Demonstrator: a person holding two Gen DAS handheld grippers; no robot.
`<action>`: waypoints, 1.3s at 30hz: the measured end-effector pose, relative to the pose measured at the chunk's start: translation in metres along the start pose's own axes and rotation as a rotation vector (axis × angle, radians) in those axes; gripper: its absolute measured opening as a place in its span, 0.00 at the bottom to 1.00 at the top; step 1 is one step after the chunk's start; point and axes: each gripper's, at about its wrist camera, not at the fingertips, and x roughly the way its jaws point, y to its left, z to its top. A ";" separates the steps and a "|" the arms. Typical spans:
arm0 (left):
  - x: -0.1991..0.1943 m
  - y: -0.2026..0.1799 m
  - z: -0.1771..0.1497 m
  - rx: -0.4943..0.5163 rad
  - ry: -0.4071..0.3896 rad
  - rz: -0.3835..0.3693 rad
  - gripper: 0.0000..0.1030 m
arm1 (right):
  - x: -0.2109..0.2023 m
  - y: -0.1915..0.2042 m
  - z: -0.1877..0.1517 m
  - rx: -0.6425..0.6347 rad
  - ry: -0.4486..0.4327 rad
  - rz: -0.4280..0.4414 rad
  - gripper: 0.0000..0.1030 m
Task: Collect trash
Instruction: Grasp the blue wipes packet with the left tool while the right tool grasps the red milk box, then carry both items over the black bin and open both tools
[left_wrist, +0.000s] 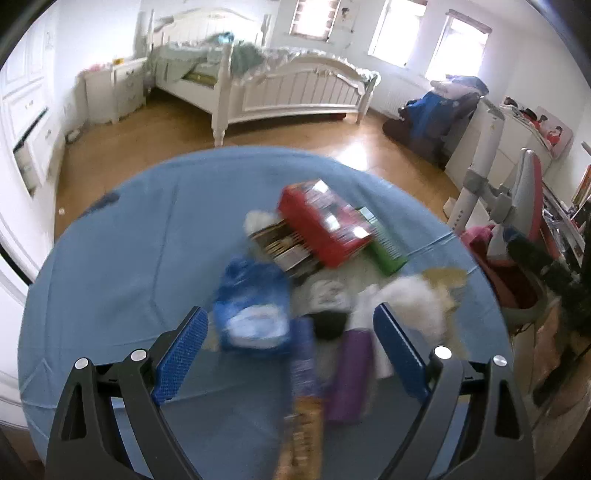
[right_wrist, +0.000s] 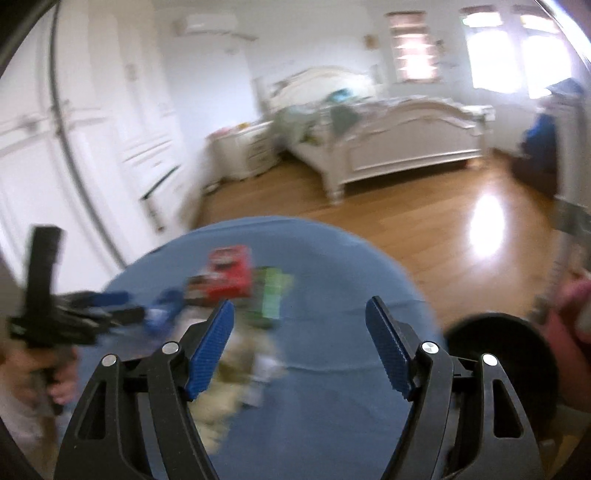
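A pile of trash lies on a round table with a blue cloth (left_wrist: 122, 258): a red box (left_wrist: 325, 225), a green box (left_wrist: 386, 253), a blue plastic bag (left_wrist: 253, 306), a purple pack (left_wrist: 349, 373), a long snack wrapper (left_wrist: 303, 406) and white crumpled tissue (left_wrist: 410, 302). My left gripper (left_wrist: 291, 325) is open above the near side of the pile, the wrapper and purple pack between its fingers. My right gripper (right_wrist: 299, 321) is open and empty over the blue cloth (right_wrist: 332, 387), right of the blurred pile; the red box (right_wrist: 229, 273) lies ahead. The left gripper (right_wrist: 99, 310) shows at its left.
A white bed (left_wrist: 280, 85) stands across the wooden floor (left_wrist: 147, 147). White cabinets (left_wrist: 26, 122) line the left wall. A chair and cluttered desk (left_wrist: 524, 221) stand right of the table. A dark round bin (right_wrist: 498, 365) sits by the table's right edge.
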 end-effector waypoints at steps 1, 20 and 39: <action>0.003 0.006 0.000 0.002 0.005 0.003 0.88 | 0.006 0.005 0.005 -0.004 0.017 0.019 0.71; 0.031 0.041 0.002 0.106 0.010 0.045 0.58 | 0.176 0.076 0.037 -0.222 0.365 -0.053 0.49; -0.055 -0.005 0.029 -0.029 -0.286 -0.099 0.49 | -0.039 0.022 0.012 -0.072 -0.253 -0.187 0.49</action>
